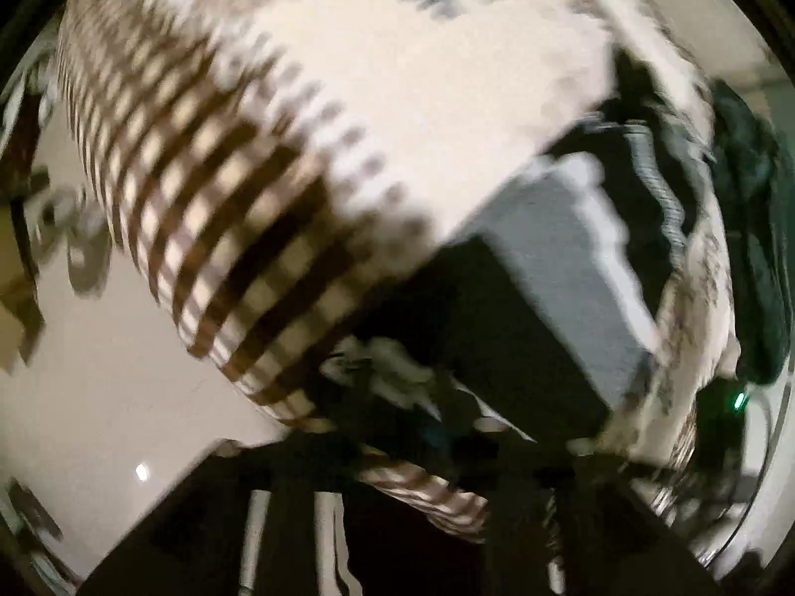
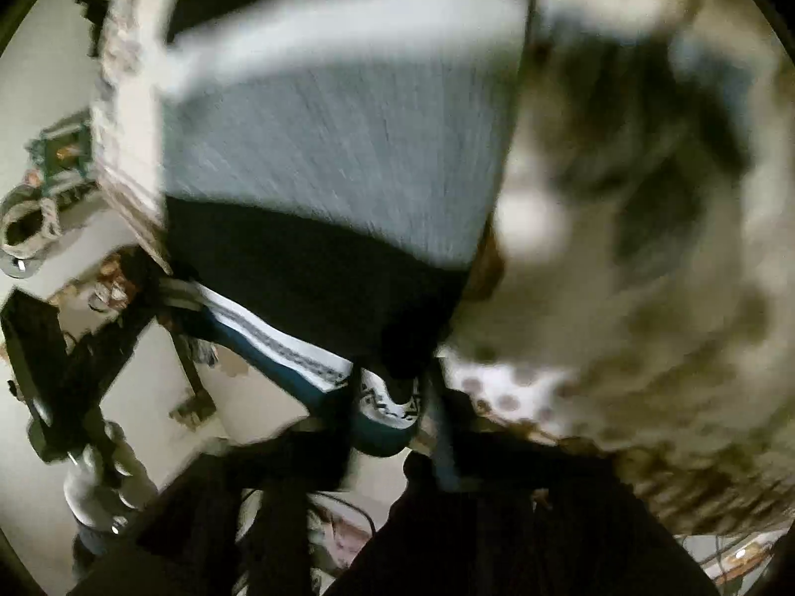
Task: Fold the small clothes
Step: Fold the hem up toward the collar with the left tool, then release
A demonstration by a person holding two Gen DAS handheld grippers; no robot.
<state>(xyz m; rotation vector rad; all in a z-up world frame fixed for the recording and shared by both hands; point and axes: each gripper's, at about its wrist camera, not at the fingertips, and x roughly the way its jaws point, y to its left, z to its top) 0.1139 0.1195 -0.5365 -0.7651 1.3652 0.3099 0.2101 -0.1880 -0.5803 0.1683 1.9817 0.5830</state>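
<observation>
Cloth fills most of both views, and both are badly smeared by motion, so read what follows with that in mind.

Your left gripper (image 1: 422, 486) sits at the bottom centre of the left wrist view. A strip of brown-and-white striped fabric runs across between its dark fingers, so it looks closed on the patterned garment (image 1: 377, 114), though blur leaves the pinch itself uncertain. From there the garment balloons upward across the whole upper frame, its striped band (image 1: 233, 258) curving along the left. That spread suggests you have it lifted clear and hanging, probably to shake it flat or swing it over for a fold.

Your right gripper (image 2: 397, 447) is at the bottom centre of the right wrist view. I cannot tell how far its jaws stand apart or whether they hold anything; the fingers are dark and blurred. The same pale, dotted garment looms at the right of that frame, very close to the lens.

Behind the cloth in both views stands a grey and black block (image 2: 338, 159), perhaps a cushion or box; I cannot say which. Below it in the right view lies a blue cloth with a white patterned band (image 2: 298, 347), likely another piece awaiting folding.

Underneath is a pale, smooth table surface (image 1: 99, 387). At the left edge of the right view sit some rope-like clutter (image 2: 30, 223) and dark stand hardware (image 2: 59, 387). Lighting is dim.
</observation>
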